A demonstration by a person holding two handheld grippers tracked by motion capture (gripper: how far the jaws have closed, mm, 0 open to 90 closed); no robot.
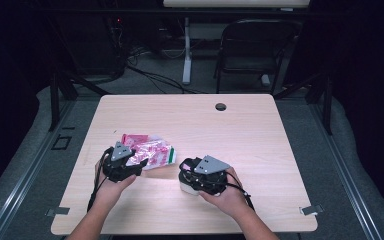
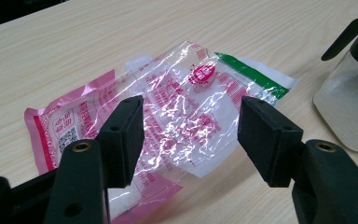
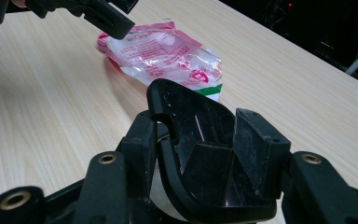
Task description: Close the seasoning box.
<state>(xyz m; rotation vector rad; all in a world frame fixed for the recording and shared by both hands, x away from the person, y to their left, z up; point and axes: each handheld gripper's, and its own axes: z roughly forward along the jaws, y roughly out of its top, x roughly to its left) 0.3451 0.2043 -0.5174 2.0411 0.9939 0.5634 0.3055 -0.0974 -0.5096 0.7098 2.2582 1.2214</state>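
Currently your left gripper [image 2: 191,135] gapes above the plastic bag [image 2: 168,116]; your right gripper [image 3: 200,149] loosely straddles the jar lid [image 3: 191,121]; a nudge may topple the jar [image 2: 345,112].

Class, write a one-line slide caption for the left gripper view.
Open left tongs poised over a crinkled pink packet on the table, a glass jar beside.

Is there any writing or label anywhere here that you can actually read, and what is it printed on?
None can be read.
Plastic bag: red and pink print, too small and blurred by glare.
Round red emblem on the bag: characters illegible.
Square code patch on the bag's pink edge: not a readable text.
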